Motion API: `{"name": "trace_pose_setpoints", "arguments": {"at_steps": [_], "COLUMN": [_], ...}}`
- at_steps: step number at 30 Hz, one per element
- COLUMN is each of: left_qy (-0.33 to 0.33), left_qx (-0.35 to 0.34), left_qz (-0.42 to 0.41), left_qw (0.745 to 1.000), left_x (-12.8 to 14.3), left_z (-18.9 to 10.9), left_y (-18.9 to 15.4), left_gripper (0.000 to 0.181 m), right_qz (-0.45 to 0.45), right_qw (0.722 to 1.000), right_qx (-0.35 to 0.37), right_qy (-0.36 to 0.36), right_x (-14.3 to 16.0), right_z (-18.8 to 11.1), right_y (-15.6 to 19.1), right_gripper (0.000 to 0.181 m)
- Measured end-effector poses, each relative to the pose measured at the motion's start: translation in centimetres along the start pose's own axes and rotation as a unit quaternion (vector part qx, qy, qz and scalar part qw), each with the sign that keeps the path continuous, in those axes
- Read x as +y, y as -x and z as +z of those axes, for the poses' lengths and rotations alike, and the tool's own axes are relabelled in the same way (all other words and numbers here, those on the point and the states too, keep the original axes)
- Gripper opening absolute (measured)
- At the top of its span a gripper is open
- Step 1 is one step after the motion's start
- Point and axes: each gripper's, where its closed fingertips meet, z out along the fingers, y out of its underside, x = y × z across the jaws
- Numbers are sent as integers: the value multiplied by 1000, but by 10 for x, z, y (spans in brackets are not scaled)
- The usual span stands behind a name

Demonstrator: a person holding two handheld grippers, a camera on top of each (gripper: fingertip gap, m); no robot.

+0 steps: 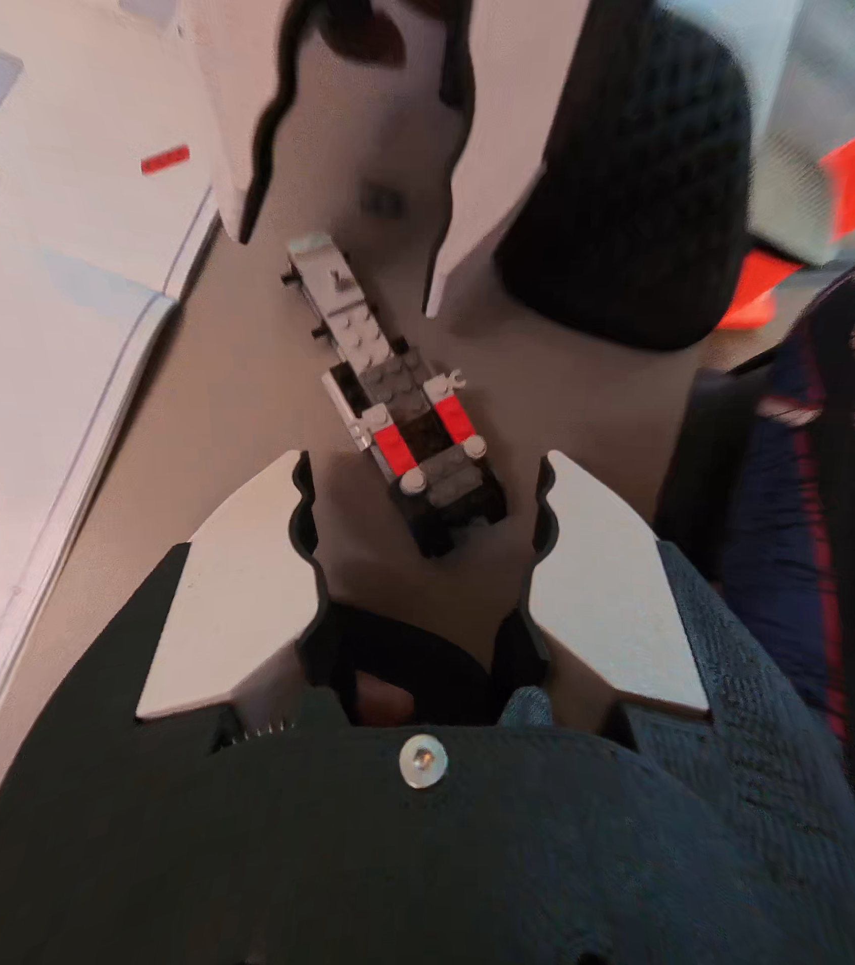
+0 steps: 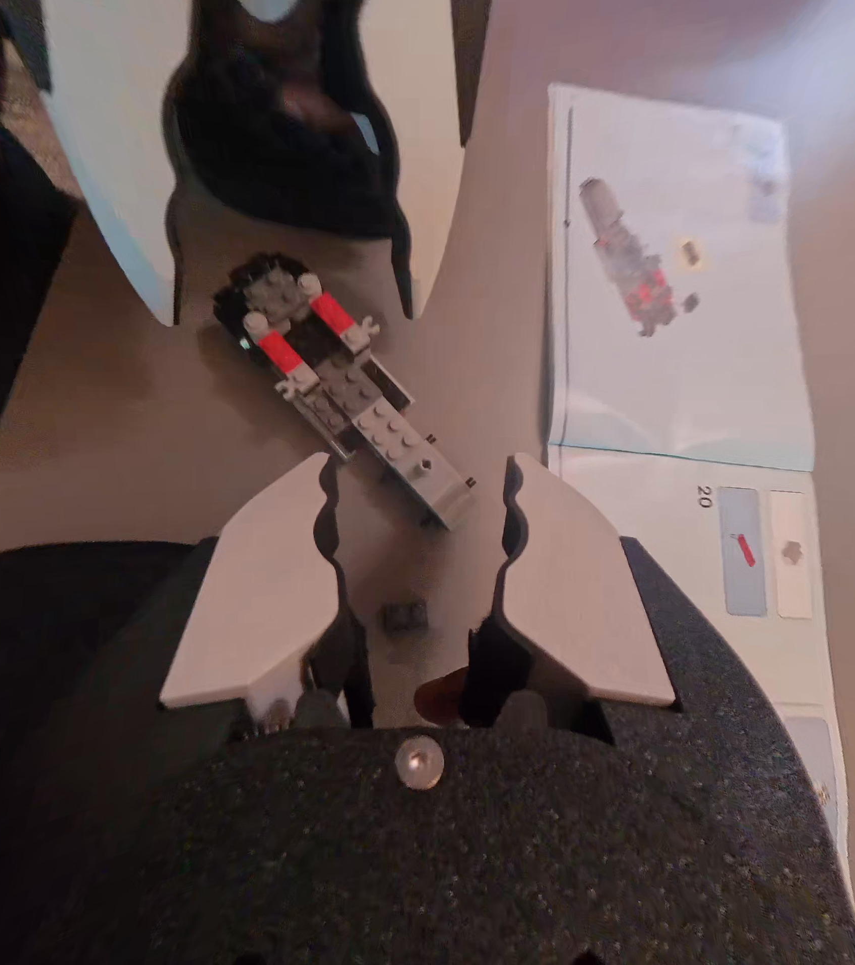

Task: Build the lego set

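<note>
Lego model (image 1: 394, 407) is lying on the bench (image 1: 571, 418), flanked endwise by both grippers, left (image 1: 422, 459) and right (image 2: 417, 459), jaws wide, empty. One end should be steadied while the loose brick (image 2: 404, 616) is being fetched.

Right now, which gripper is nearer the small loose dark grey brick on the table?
Right. The right gripper is open with the small dark grey brick lying between its fingers. The left gripper is open beyond the far end of the lego model.
</note>
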Motion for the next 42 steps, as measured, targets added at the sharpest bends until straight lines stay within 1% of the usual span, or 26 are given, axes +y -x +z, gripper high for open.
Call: {"name": "trace_pose_setpoints", "arguments": {"at_steps": [1,2,3,5,6,8,9,10,11,13,15,17,18,20,21,23,26,28,30,31,33,35,37,39,42], "left_qy": [19,32,39,49,52,55,56,56,52,31,9,-5,-10,-18,-28,-62,-120,-164,-208,-234,-299,-358,-384,-385,-370], "left_qx": [-26,-44,-50,-60,-79,-145,-173,-179,-168,-139,-112,-80,-69,-55,-52,-43,-12,14,46,59,57,51,54,70,121], "left_qz": [19,36,46,56,62,55,42,30,22,15,-1,-28,-42,-59,-63,-70,-78,-92,-118,-132,-165,-198,-233,-261,-284], "left_qw": [999,998,997,995,994,986,982,982,984,990,994,996,997,997,996,995,990,982,970,961,938,911,892,883,876], "left_x": [7,12,15,17,16,14,12,11,9,3,2,5,5,5,3,-6,-22,-32,-42,-48,-59,-68,-71,-72,-73], "left_z": [4,5,5,-2,-7,-18,-23,-24,-24,-23,-22,-19,-17,-15,-15,-16,-19,-23,-28,-31,-39,-47,-50,-46,-37], "left_y": [2,4,6,16,28,66,83,90,90,79,69,59,55,48,44,36,23,16,11,9,14,19,22,20,8], "left_gripper": [79,71,68,64,63,60,59,57,56,52,51,51,51,51,51,50,50,48,45,44,40,34,30,27,22], "right_qz": [-6,-8,-7,13,34,77,96,105,106,106,138,181,198,194,182,146,107,100,98,98,95,81,45,-11,-98], "right_qw": [1000,1000,1000,998,997,993,992,991,991,993,990,982,977,976,978,986,993,994,995,995,995,996,997,993,980], "right_qx": [-8,-10,-12,-9,-3,-11,-27,-50,-54,-32,9,61,84,103,103,74,45,20,13,16,22,31,58,102,161], "right_qy": [8,15,28,64,67,84,77,65,61,44,16,-5,-3,4,9,17,22,26,15,8,2,-11,-30,-52,-69], "right_x": [4,7,11,24,25,29,23,14,10,5,6,17,26,41,47,55,58,60,58,57,55,46,29,1,-42], "right_z": [4,7,9,9,6,1,3,5,7,3,-10,-26,-32,-40,-40,-37,-30,-25,-22,-22,-20,-18,-20,-28,-40], "right_y": [0,-1,0,6,11,32,50,69,80,84,70,47,36,21,16,14,8,8,7,6,5,7,7,6,7], "right_gripper": [62,60,58,51,43,34,38,38,40,43,41,37,36,35,33,33,35,34,27,18,16,16,16,16,16]}}
